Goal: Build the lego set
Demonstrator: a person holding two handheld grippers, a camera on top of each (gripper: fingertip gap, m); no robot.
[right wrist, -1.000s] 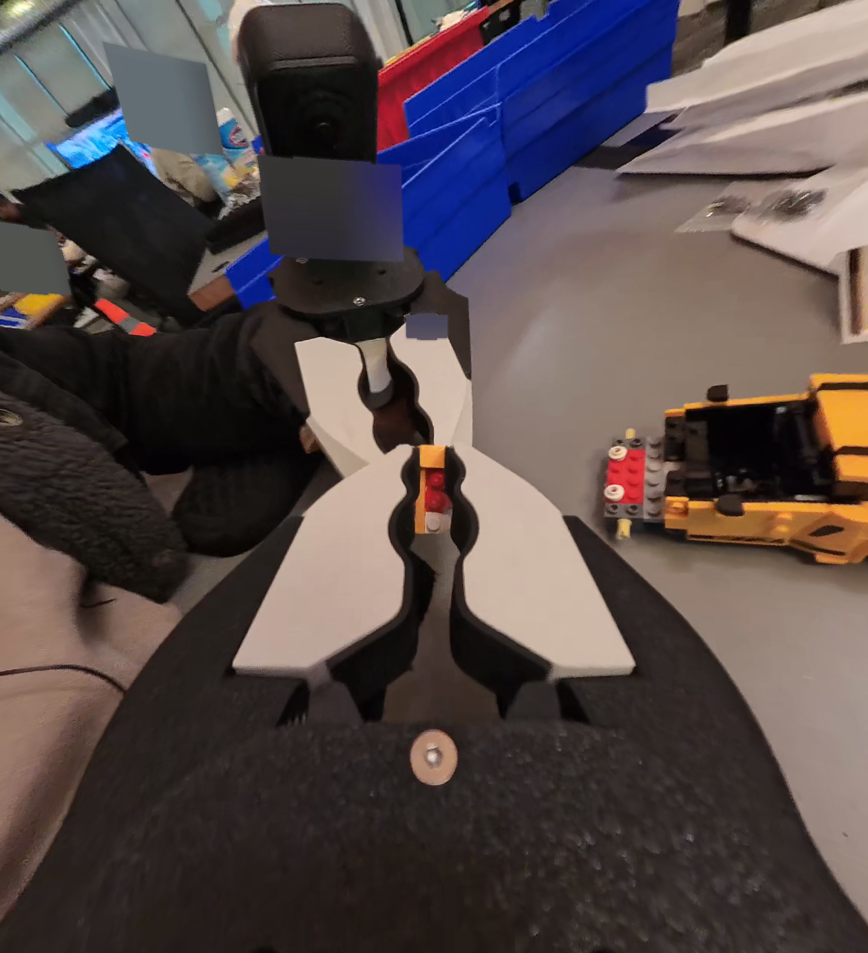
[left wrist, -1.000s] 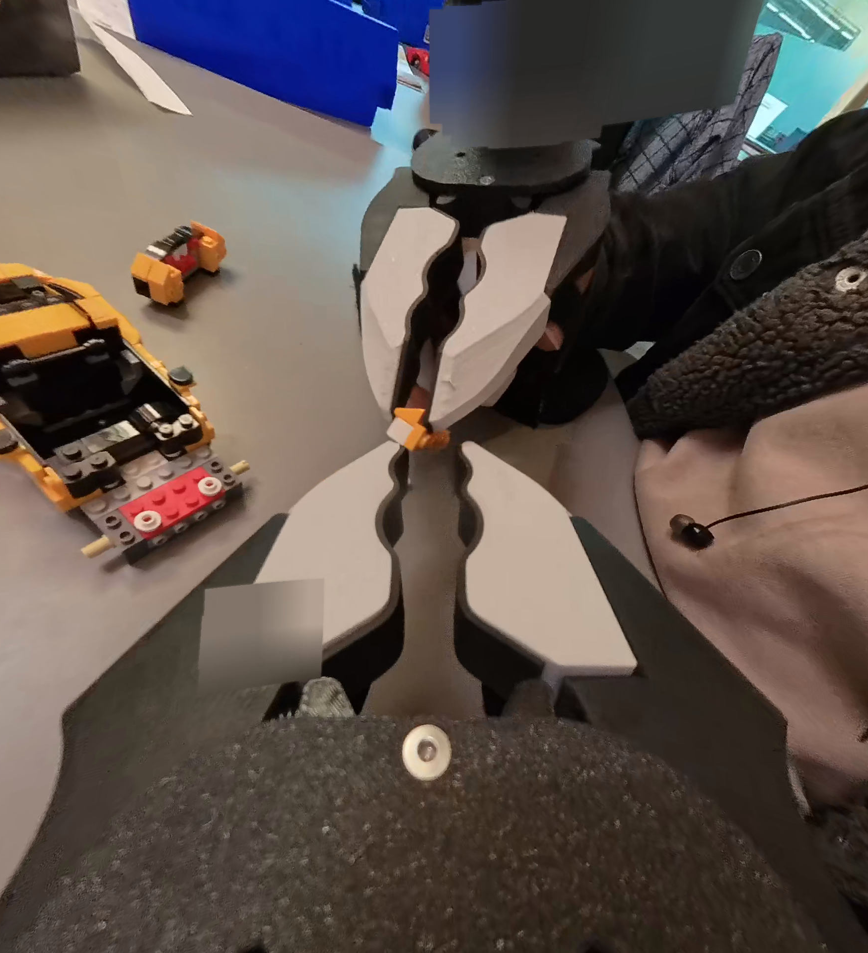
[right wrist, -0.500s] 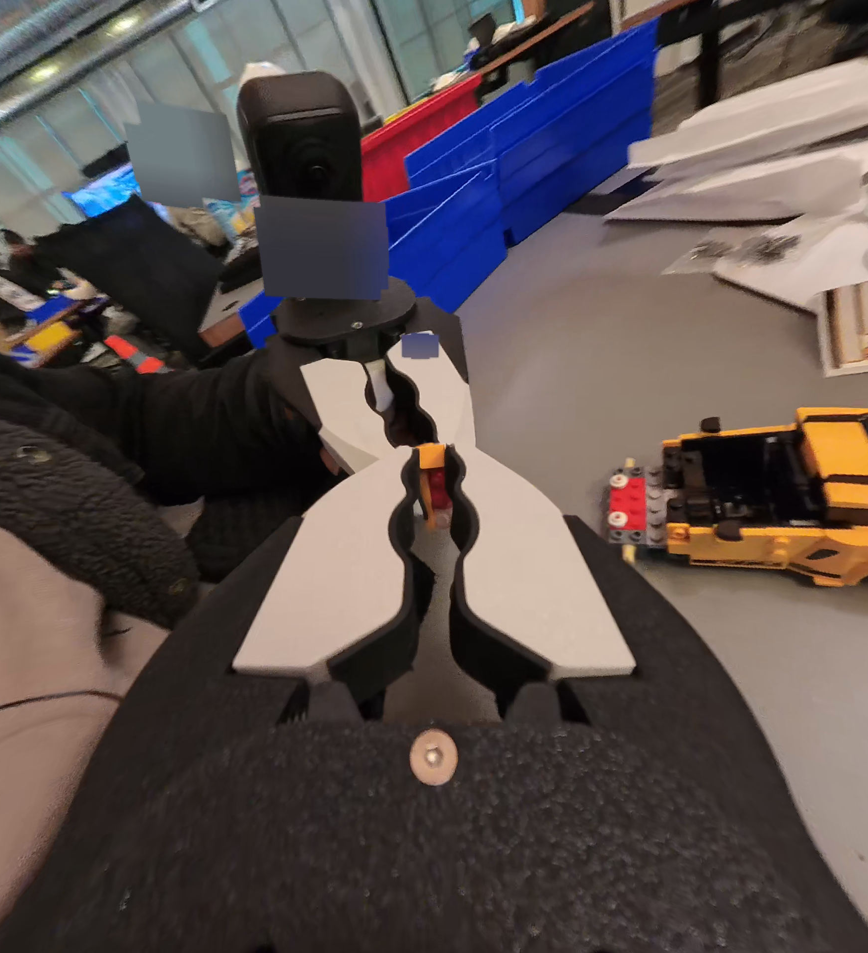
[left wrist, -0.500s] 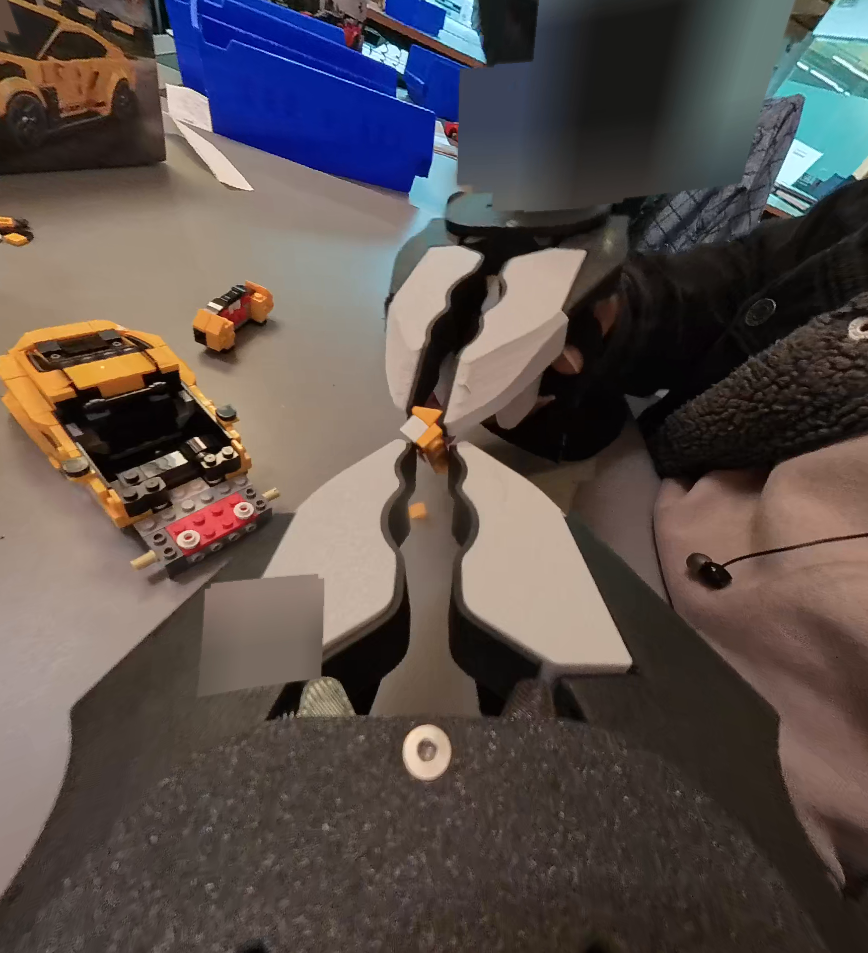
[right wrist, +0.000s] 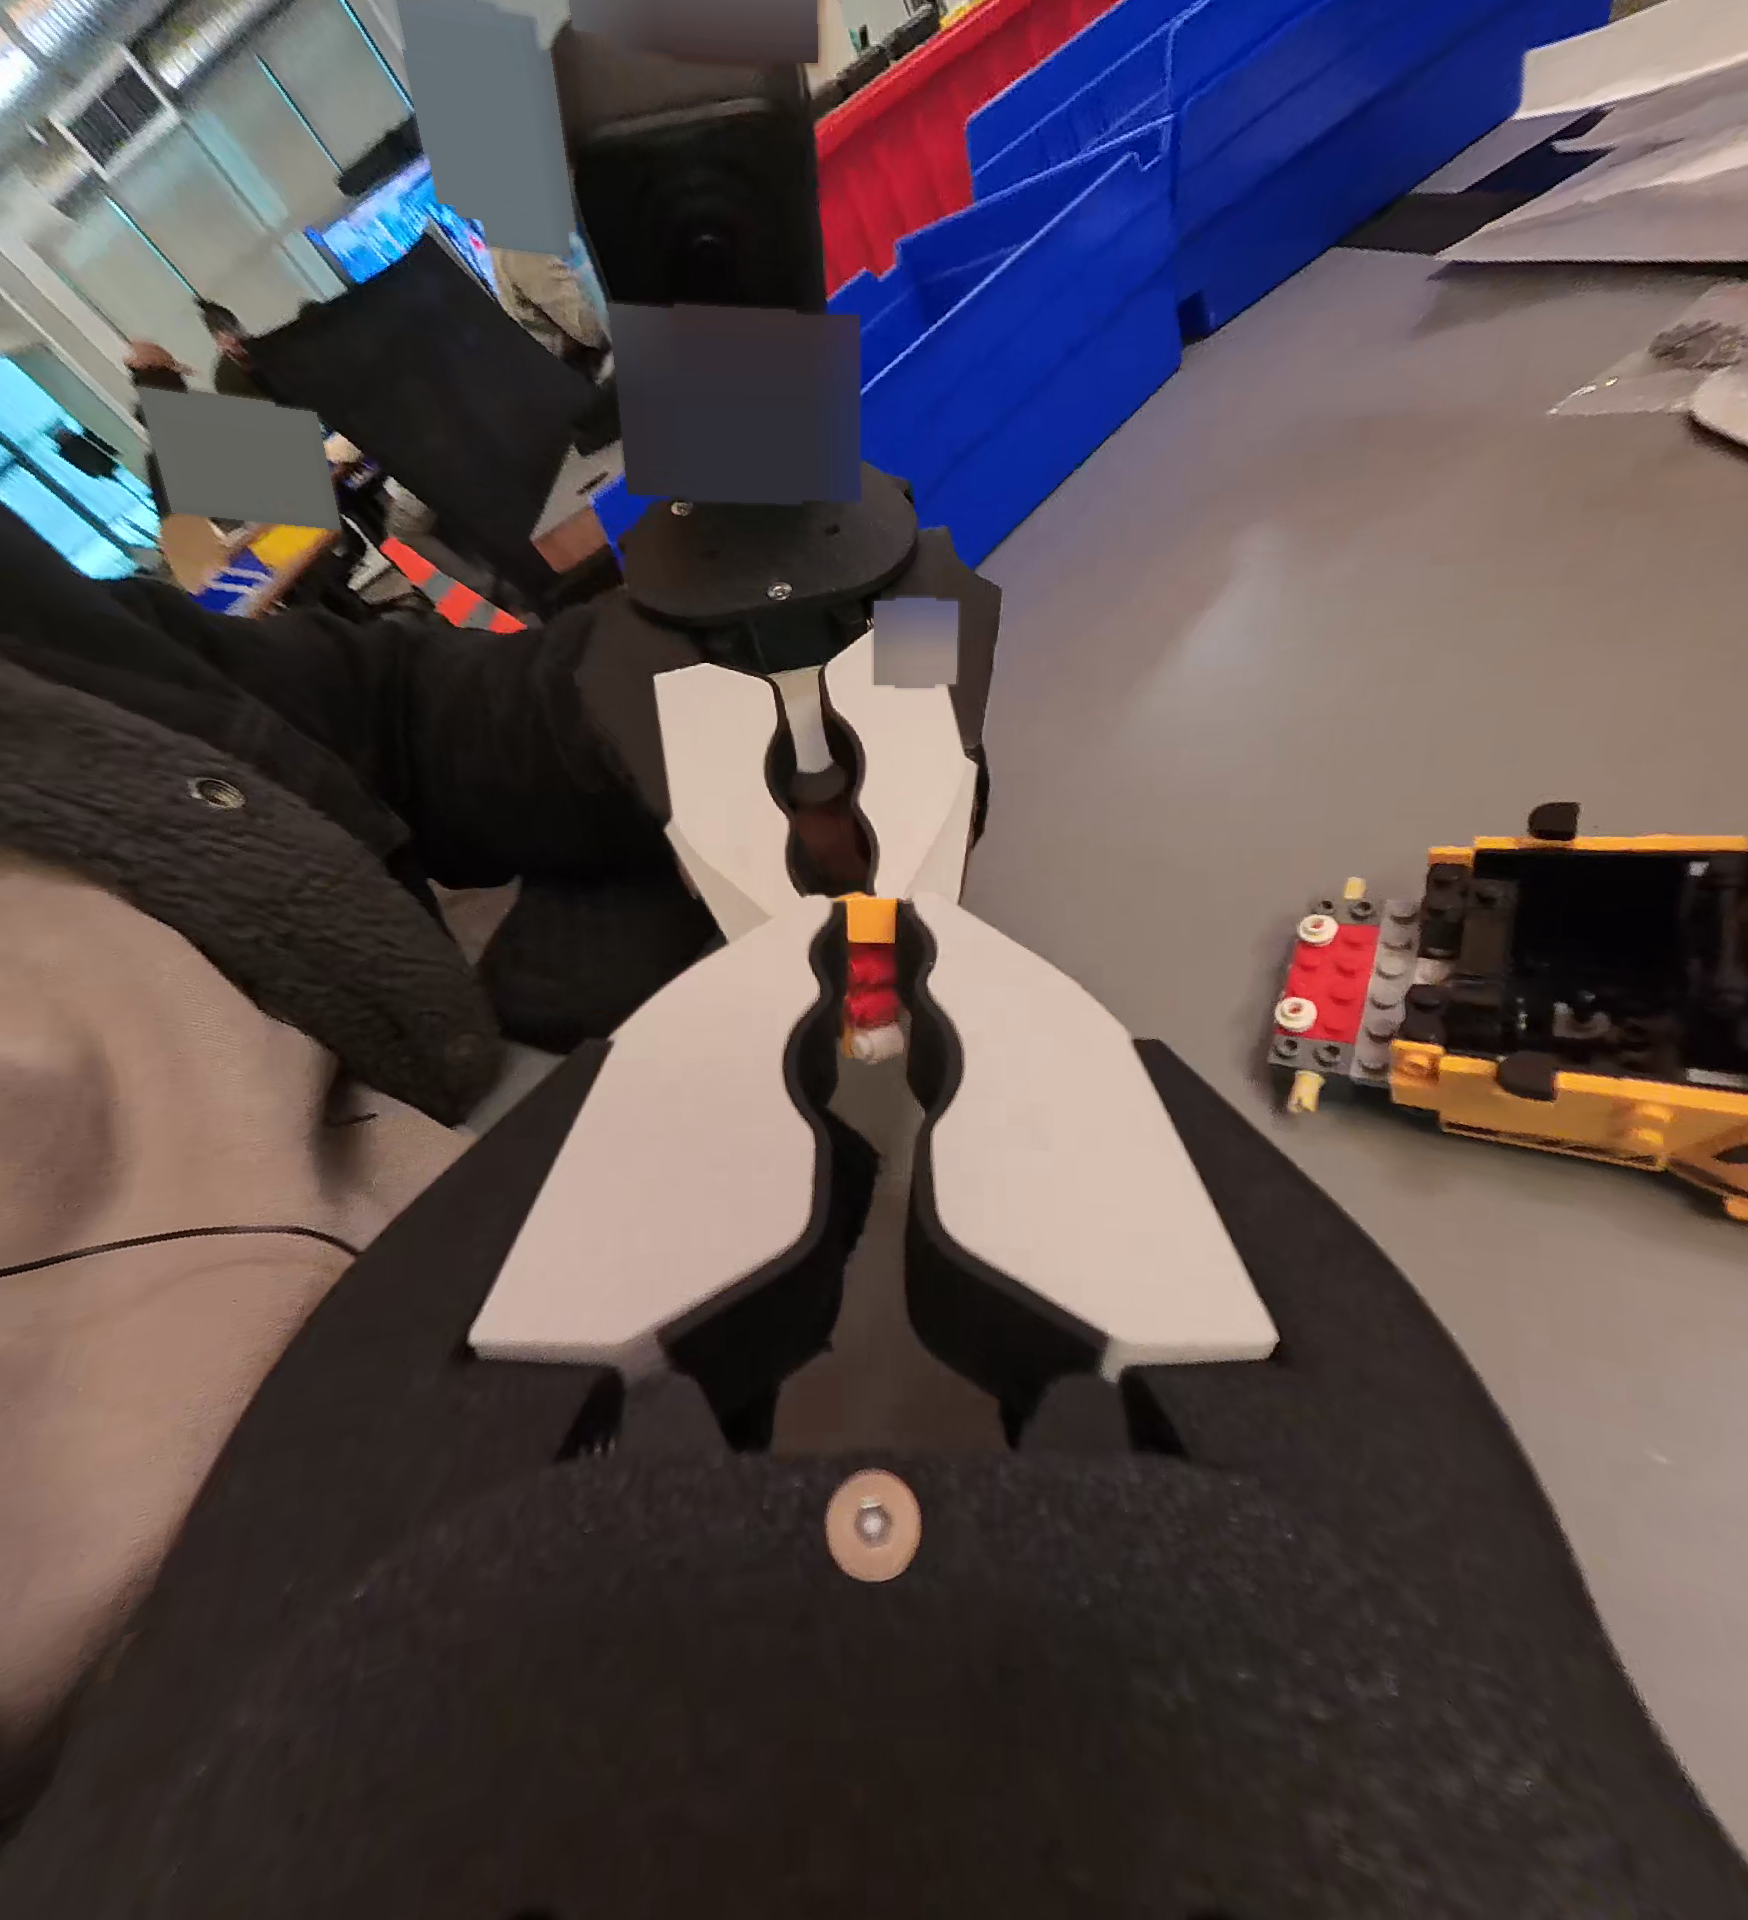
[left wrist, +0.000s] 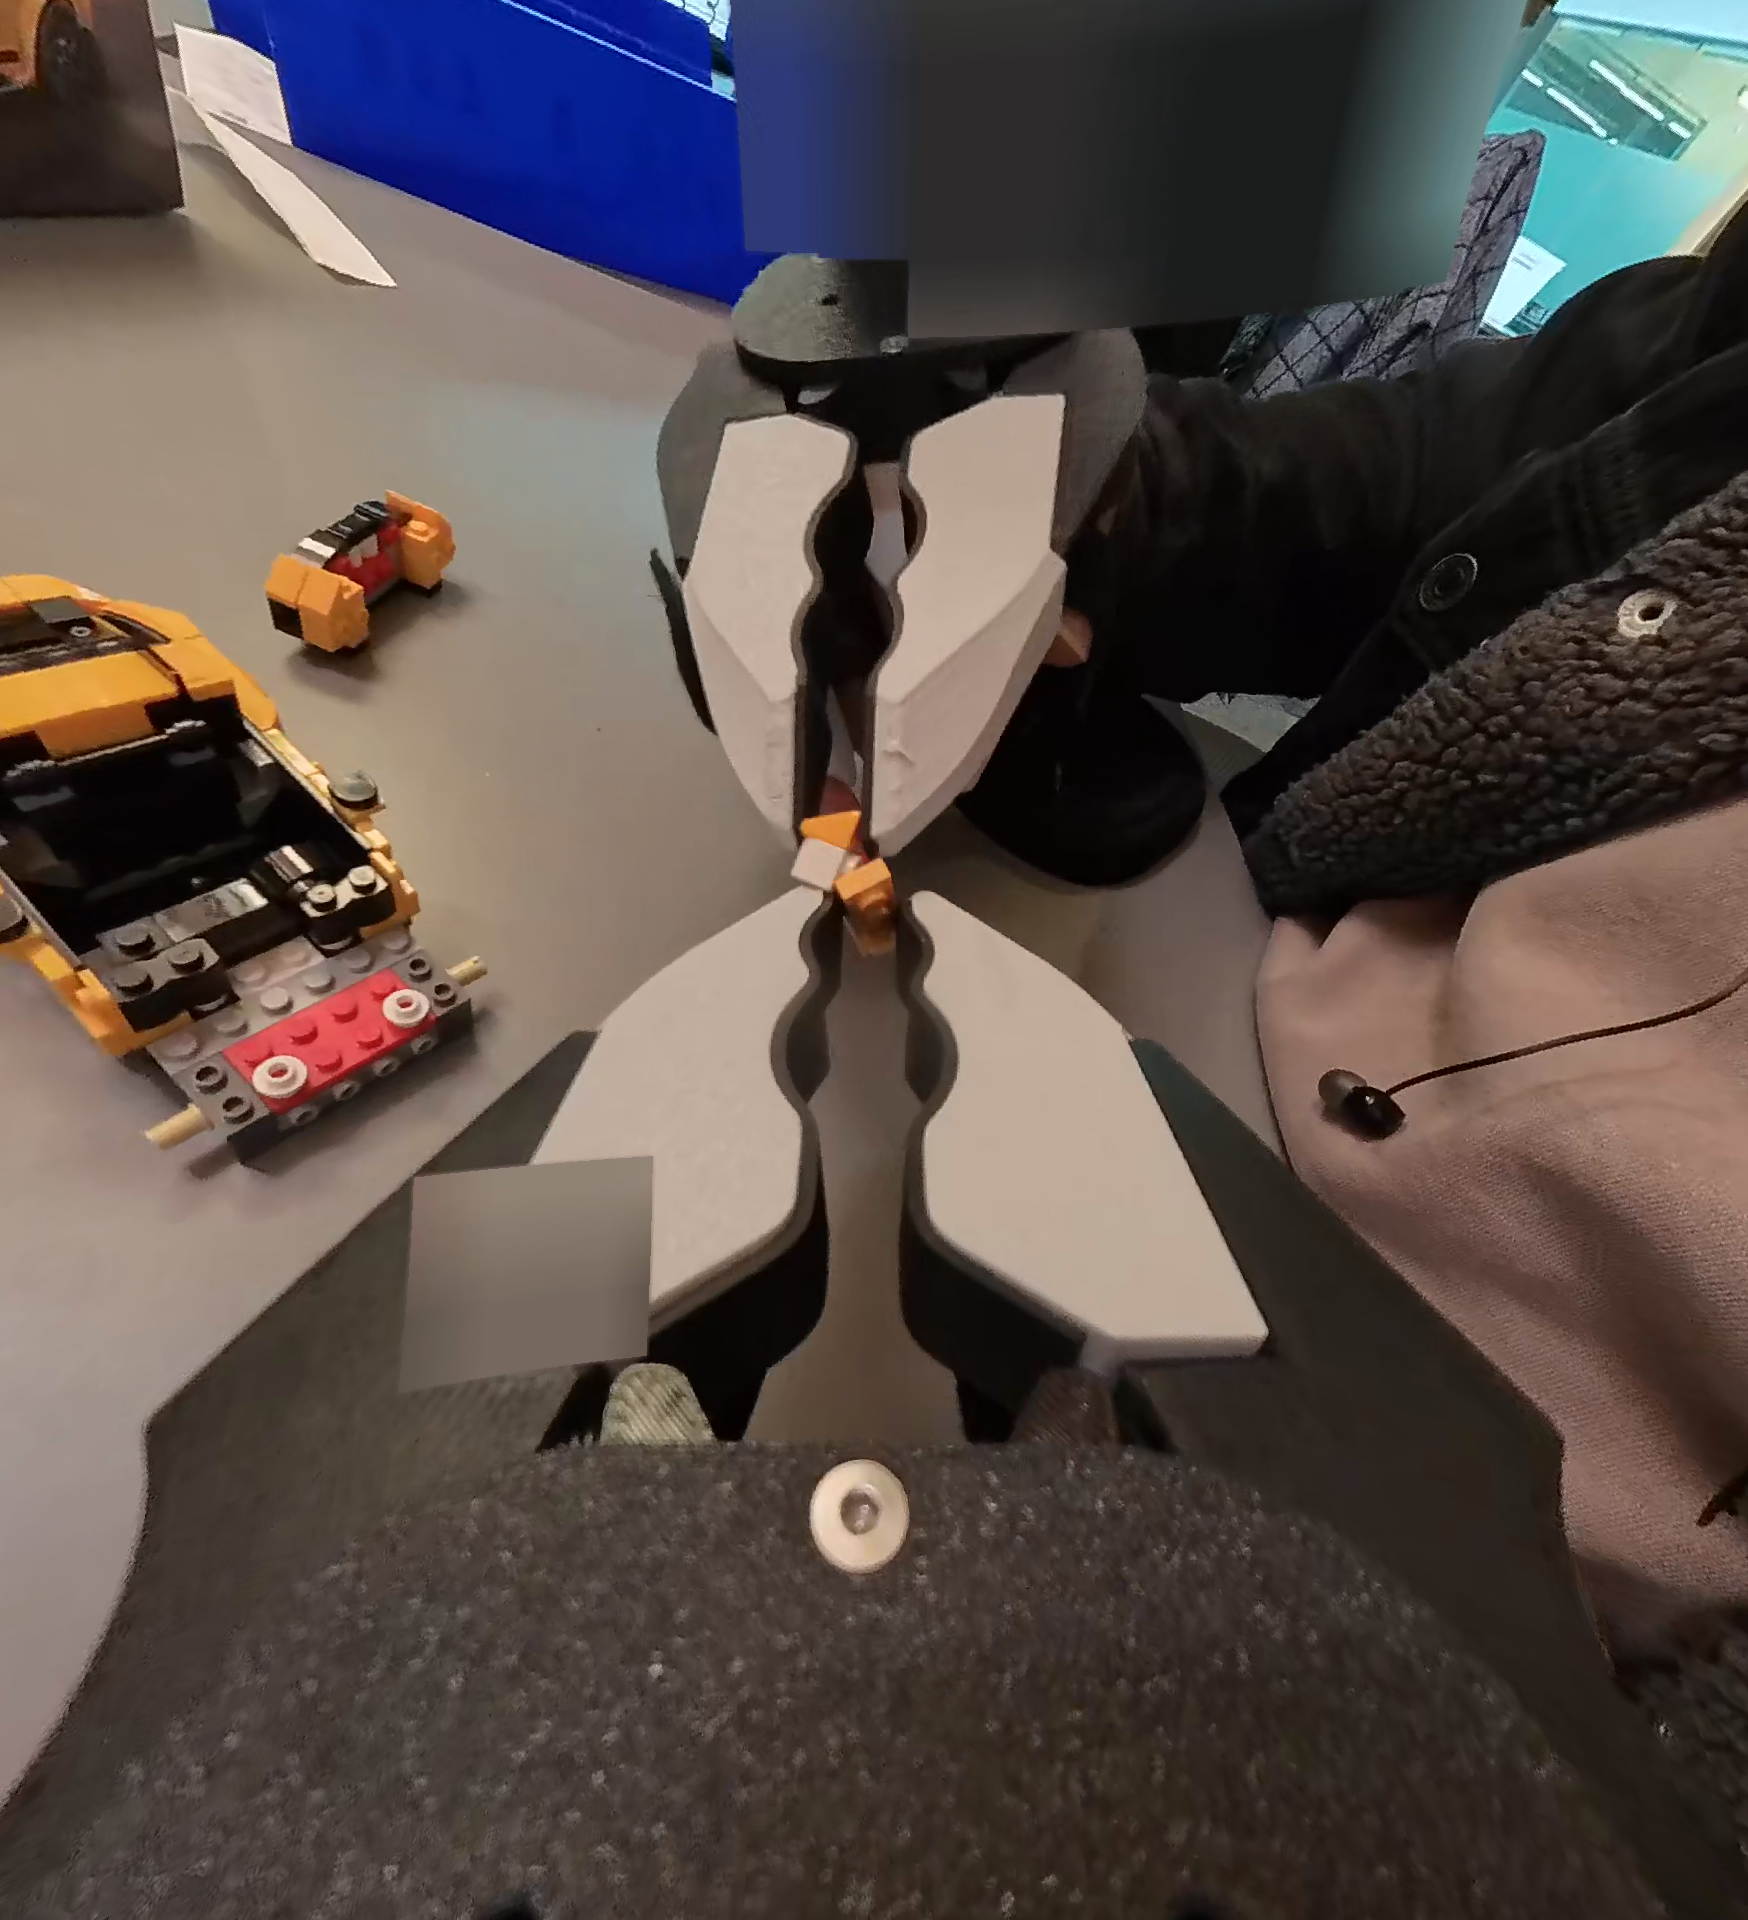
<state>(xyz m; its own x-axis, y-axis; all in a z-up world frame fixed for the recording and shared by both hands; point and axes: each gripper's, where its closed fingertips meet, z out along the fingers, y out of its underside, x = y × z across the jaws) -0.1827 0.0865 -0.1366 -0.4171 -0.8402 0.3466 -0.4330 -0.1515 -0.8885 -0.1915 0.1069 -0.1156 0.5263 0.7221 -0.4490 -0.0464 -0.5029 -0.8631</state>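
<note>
No writing can be read anywhere in either view.

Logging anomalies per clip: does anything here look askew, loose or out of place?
Nothing looks broken or spilled. The yellow car lies unfinished, cabin open and red plate bare. A small orange-and-red sub-assembly sits apart behind it. The small orange piece at the left gripper tips sits tilted against the right gripper's assembly.

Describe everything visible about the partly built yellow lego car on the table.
The yellow lego car rests upright on the grey table, off to the side of both grippers, with nothing touching it. Glossy plastic bricks form orange-yellow side panels and a roof section around an open black interior. One end is unfinished: a grey studded plate carries a red plate with two white round studs, and tan axle pins stick out. No wheels show.
</note>
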